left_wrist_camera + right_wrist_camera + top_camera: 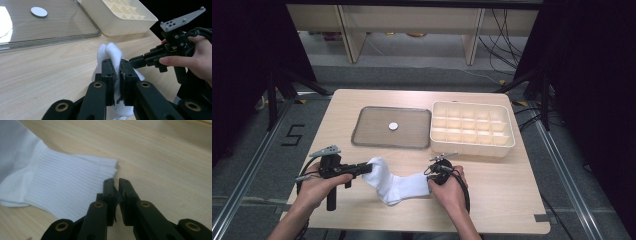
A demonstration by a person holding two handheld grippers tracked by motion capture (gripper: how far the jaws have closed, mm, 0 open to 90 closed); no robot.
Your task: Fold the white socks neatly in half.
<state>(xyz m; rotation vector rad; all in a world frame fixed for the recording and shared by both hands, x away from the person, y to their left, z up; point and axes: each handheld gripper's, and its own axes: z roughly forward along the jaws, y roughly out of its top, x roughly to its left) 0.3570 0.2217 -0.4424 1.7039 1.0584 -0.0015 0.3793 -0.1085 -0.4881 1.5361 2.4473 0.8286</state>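
Observation:
A white sock (399,186) lies stretched across the wooden table's near side. My left gripper (368,167) is shut on its bunched end, and the left gripper view shows fabric (110,51) pinched between the left gripper's (116,66) black jaws. My right gripper (430,179) sits at the sock's ribbed cuff end. In the right gripper view the cuff (62,177) lies flat just left of the right gripper (116,181), whose jaws stand almost together with nothing between them. The left gripper view also shows the right gripper (132,62) pointing at the sock.
A grey metal tray (362,135) with a small white disc (393,126) on it sits mid-table. A cream compartment box (472,145) stands to its right, just beyond the right gripper. The table's front edge runs close to the person's hands.

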